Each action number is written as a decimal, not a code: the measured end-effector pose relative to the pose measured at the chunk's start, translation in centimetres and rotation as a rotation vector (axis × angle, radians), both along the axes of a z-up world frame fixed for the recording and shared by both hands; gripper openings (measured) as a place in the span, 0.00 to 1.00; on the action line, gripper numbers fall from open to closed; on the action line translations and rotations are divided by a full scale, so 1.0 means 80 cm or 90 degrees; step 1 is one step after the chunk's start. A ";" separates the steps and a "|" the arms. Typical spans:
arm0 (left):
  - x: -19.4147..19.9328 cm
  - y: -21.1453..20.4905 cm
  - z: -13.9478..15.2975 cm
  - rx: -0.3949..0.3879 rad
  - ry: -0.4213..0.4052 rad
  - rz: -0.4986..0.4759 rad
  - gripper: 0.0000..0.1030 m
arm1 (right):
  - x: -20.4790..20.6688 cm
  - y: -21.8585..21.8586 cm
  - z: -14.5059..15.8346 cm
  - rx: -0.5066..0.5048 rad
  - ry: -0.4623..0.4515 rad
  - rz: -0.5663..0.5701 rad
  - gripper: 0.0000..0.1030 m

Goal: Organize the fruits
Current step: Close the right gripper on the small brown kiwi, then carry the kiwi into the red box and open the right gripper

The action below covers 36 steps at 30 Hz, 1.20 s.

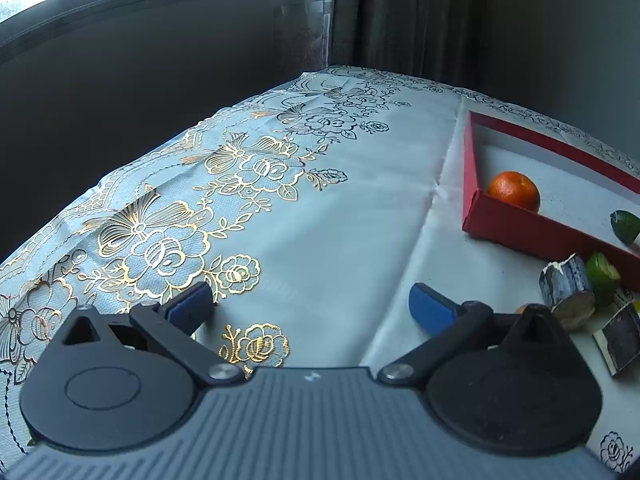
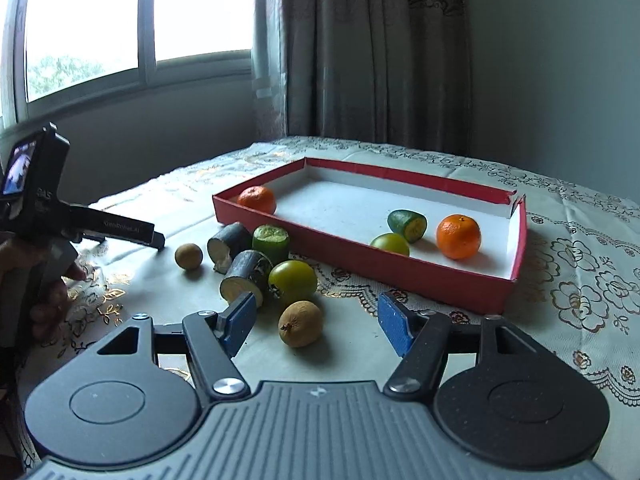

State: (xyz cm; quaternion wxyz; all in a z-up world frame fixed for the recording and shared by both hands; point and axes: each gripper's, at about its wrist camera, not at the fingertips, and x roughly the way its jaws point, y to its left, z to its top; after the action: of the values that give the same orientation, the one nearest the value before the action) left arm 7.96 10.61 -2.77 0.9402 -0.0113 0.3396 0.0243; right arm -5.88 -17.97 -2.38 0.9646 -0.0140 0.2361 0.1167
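Observation:
A red box (image 2: 400,276) with a white floor lies on the table. In it are two oranges (image 2: 458,236) (image 2: 257,199), a green fruit (image 2: 390,243) and a cut dark green piece (image 2: 407,225). In front of the box lie a green fruit (image 2: 293,281), a cut lime piece (image 2: 271,240), two dark sugarcane pieces (image 2: 245,277) (image 2: 227,244) and two brown fruits (image 2: 301,323) (image 2: 189,256). My right gripper (image 2: 316,326) is open, its jaws either side of the near brown fruit. My left gripper (image 1: 310,306) is open and empty over the cloth; it also shows in the right wrist view (image 2: 154,236). The box (image 1: 520,224) shows at the right of the left wrist view.
A floral tablecloth (image 1: 280,208) covers the table. A window (image 2: 100,20) and curtains (image 2: 376,48) stand behind the table's far edge. The person's hand (image 2: 48,300) holds the left gripper at the left.

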 end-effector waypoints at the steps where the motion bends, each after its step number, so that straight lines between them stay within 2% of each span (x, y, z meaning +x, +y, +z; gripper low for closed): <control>1: 0.000 0.000 0.000 0.000 0.000 0.000 1.00 | 0.002 0.003 -0.001 -0.007 0.004 0.001 0.65; 9: 0.001 0.000 -0.001 -0.001 0.000 0.000 1.00 | 0.015 0.023 -0.008 -0.066 0.032 -0.005 0.64; 12: 0.000 0.000 -0.001 -0.001 0.000 0.000 1.00 | 0.019 0.024 -0.010 -0.071 0.048 -0.007 0.54; 14: 0.000 0.000 -0.001 -0.001 0.000 0.000 1.00 | 0.022 0.023 -0.011 -0.069 0.057 -0.008 0.41; 20: 0.000 0.000 -0.001 -0.001 0.000 0.000 1.00 | 0.027 0.023 -0.013 -0.059 0.074 -0.003 0.27; 27: 0.000 0.000 -0.001 -0.001 0.000 0.000 1.00 | 0.026 0.019 -0.012 -0.046 0.070 -0.010 0.26; 36: 0.001 0.000 -0.001 -0.001 -0.001 -0.001 1.00 | 0.024 0.007 0.008 -0.012 0.022 -0.034 0.26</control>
State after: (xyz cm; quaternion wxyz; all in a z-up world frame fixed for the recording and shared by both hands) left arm 8.01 10.64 -2.84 0.9403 -0.0118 0.3393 0.0237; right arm -3.99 -17.40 -1.72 0.9629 -0.0147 0.2544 0.0888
